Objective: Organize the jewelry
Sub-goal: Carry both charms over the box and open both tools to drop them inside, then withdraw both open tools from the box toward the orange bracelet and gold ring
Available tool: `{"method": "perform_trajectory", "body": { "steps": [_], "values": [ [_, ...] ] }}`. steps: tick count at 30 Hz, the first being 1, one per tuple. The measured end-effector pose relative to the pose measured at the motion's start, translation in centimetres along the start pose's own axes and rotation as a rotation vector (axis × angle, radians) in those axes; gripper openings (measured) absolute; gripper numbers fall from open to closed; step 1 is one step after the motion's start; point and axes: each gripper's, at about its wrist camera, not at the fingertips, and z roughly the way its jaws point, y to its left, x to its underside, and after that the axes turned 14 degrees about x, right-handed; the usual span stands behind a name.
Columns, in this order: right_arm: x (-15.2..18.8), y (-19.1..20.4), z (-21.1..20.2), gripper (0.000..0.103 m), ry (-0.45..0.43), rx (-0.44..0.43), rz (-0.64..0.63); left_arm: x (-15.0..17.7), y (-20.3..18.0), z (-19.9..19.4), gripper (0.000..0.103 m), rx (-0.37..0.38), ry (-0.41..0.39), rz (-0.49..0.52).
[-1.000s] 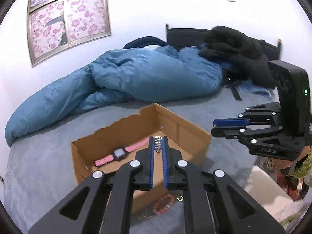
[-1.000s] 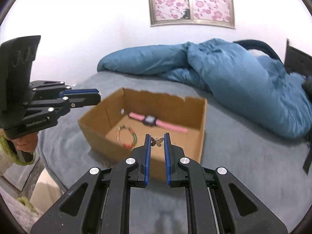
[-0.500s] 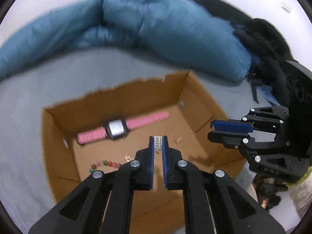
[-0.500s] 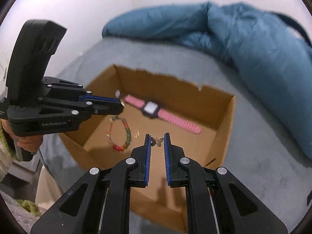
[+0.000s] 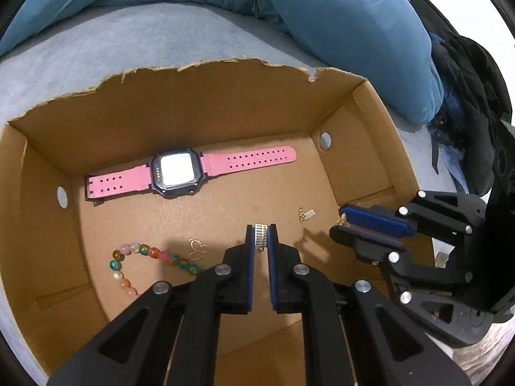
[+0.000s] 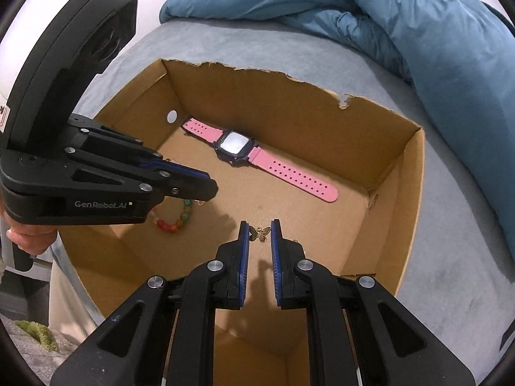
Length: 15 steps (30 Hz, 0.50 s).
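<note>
Left tongs (image 5: 261, 236) pinching ladder-pattern charm (image 5: 260, 234), right tongs (image 6: 260, 233) pinching butterfly charm (image 6: 260, 234), both above cardboard box (image 5: 206, 103); risk: tiny pieces snagging pads on release, dropping toward bracelet (image 5: 145, 257) at 9 o'clock.

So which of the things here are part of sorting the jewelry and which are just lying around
Part of the job:
- cardboard box
- pink watch
- beaded bracelet
- ladder-shaped charm, held in the left gripper
- gold butterfly charm, held in the right gripper
- butterfly outline charm
- small gold piece

Just lying about:
- blue duvet
- black clothing
</note>
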Motion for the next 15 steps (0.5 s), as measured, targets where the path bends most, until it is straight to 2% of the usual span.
{"method": "perform_trajectory", "body": {
  "steps": [9,11,15],
  "values": [
    [-0.5,-0.6,0.7,0.014,0.008,-0.041,0.048,-0.8,0.7,0.1,0.007,-0.003,-0.017,-0.028],
    [-0.6,-0.8,0.8,0.019,0.009,-0.051,0.064,-0.8,0.9,0.0,0.008,0.001,-0.024,-0.037],
    [-0.8,-1.4,0.6,0.021,-0.006,-0.082,0.103,-0.5,0.9,-0.4,0.015,-0.001,-0.050,-0.036]
  ]
}}
